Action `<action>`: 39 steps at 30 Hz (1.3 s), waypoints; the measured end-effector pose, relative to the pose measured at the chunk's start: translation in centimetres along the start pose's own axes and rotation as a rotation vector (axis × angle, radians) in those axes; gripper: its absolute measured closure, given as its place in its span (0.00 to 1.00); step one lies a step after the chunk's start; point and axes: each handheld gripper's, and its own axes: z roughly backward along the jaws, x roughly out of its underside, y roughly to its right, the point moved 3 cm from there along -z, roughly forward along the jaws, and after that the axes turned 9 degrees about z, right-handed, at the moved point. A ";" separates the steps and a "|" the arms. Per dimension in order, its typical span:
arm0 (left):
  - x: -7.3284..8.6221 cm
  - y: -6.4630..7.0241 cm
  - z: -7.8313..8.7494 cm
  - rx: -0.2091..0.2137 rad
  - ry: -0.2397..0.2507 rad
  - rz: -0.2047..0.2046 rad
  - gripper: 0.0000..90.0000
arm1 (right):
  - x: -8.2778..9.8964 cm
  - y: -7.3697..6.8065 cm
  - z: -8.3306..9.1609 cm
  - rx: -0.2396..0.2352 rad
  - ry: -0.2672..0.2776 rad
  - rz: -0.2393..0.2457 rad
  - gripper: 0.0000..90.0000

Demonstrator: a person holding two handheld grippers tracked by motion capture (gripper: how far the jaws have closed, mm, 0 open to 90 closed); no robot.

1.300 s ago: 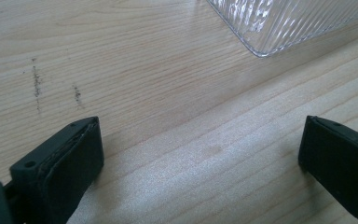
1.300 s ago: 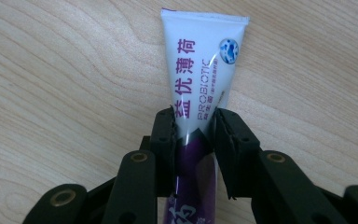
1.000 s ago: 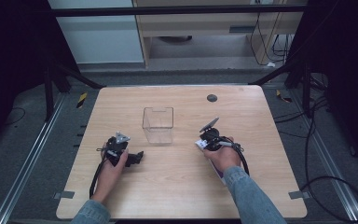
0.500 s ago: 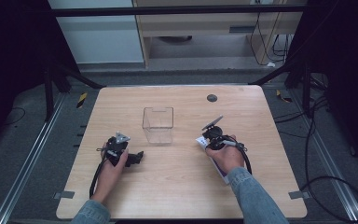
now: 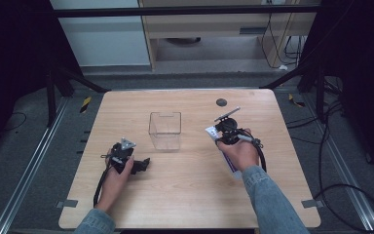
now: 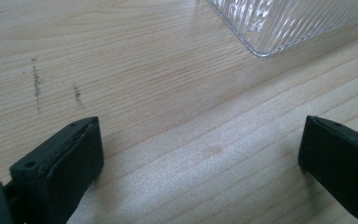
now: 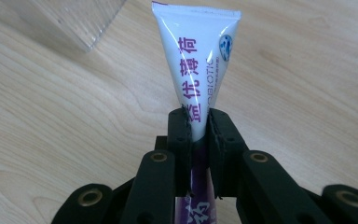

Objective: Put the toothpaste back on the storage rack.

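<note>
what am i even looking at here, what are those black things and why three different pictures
A person sits at a wooden table and holds a hand-operated tool, a gripper with two black jaws, in each hand. No robot arm is involved.

The wide picture comes from a fixed camera above the table. The other two come from small cameras riding on each gripper, looking along its jaws.

On the table stands a clear plastic box, and a small dark round spot sits near the far edge.

The left gripper rests low over the wood, jaws wide apart with nothing between them. The right gripper is shut on a white and purple toothpaste tube, whose flat crimped end points away from the hand.
</note>
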 end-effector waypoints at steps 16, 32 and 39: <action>0.0 0.0 0.0 0.000 0.000 0.000 0.00 | -2.1 1.3 2.6 0.013 0.122 -0.028 0.89; 0.0 0.0 0.0 0.000 0.003 0.003 0.00 | -4.3 1.0 3.9 0.011 0.216 -0.018 0.89; 0.0 0.0 0.0 0.000 0.003 0.003 0.00 | -5.7 0.7 4.9 0.012 0.286 -0.019 0.89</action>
